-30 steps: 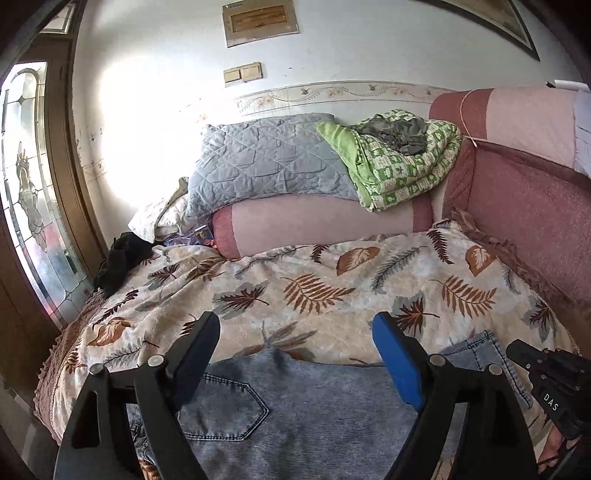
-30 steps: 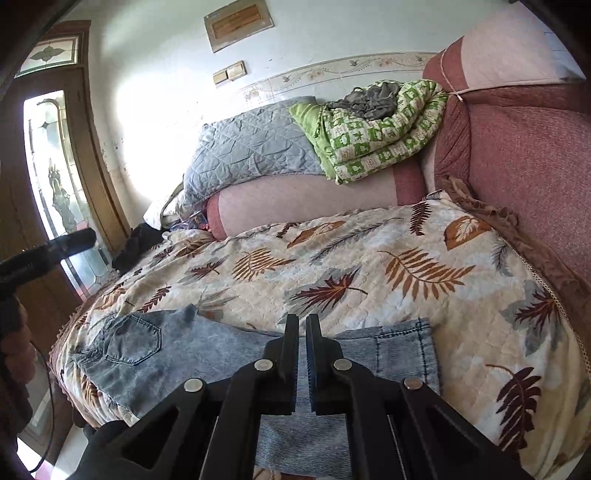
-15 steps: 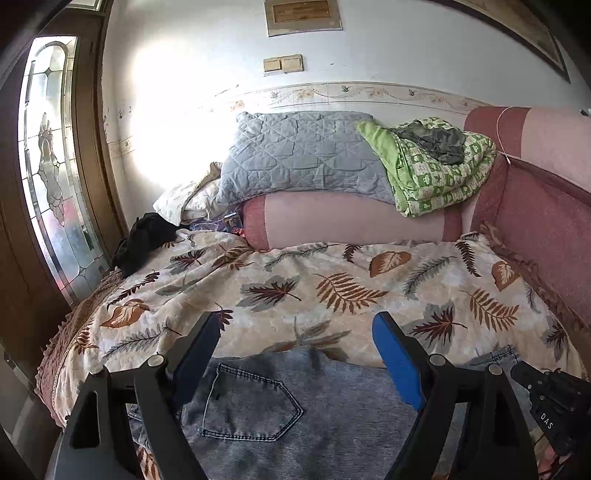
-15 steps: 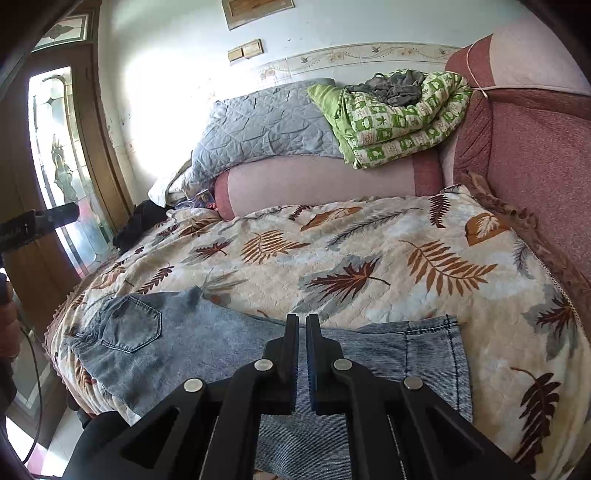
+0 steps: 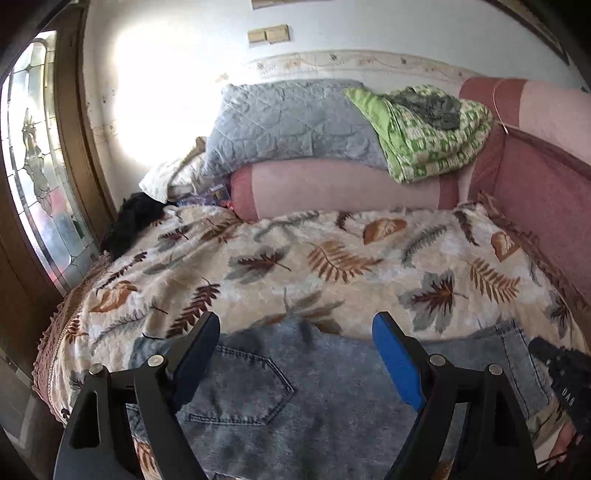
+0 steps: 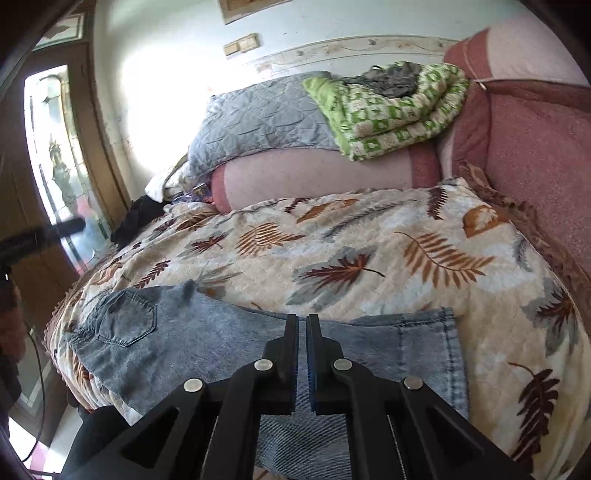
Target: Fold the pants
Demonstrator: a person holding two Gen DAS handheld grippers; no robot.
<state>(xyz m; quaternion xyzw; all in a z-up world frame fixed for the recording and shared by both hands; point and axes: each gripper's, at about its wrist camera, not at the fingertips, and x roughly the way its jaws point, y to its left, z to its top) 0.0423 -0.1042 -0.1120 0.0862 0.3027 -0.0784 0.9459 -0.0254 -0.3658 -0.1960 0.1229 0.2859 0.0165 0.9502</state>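
A leaf-print bedspread covers the bed; at twelve o'clock a pink bolster carries a grey quilted pillow; a green checked blanket lies at one o'clock.

**A lived-in room at home**

I am in someone's home, at a sofa-bed spread with a leaf-print quilt. Behind the quilt lies a pink bolster, and stacked on that bolster are a grey quilted blanket and a green checked one. Above the bolster, light switches sit on a white wall. Left of the quilt stands a wooden door with patterned glass.
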